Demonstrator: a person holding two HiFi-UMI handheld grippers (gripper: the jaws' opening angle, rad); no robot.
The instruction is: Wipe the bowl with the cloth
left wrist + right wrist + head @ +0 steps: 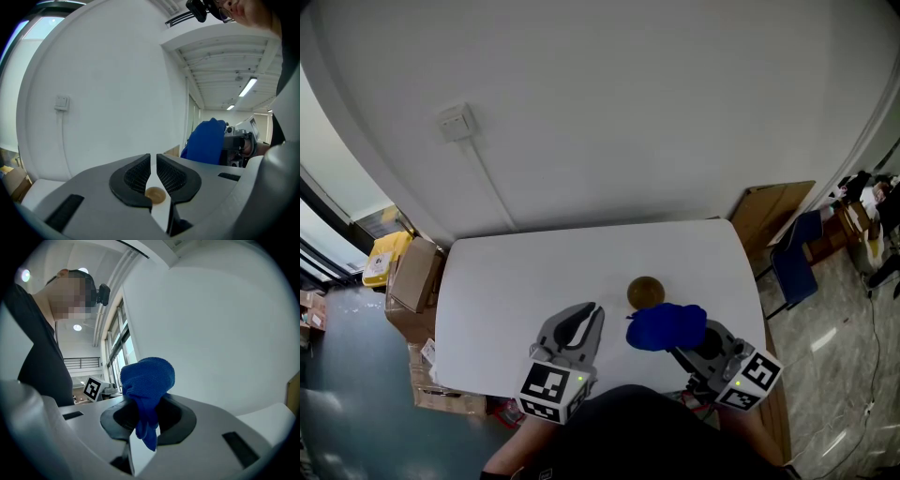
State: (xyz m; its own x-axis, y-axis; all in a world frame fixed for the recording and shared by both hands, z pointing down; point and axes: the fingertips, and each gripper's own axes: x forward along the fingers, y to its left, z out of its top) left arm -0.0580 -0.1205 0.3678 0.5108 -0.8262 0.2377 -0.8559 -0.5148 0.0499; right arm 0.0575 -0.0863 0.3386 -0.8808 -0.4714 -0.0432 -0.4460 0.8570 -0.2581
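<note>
Head view: brown bowl (645, 292) sits lower centre on the table (506, 281), seemingly unwiped. Just below, right gripper (678, 339) clamps the cloth (667, 325); left gripper (589, 317), jaws a slit apart, is empty. Next, probably: cloth onto bowl.

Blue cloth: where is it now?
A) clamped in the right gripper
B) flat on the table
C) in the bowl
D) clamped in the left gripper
A: the right gripper view shows the blue cloth pinched between the jaws of the right gripper, bunched above them.
</note>
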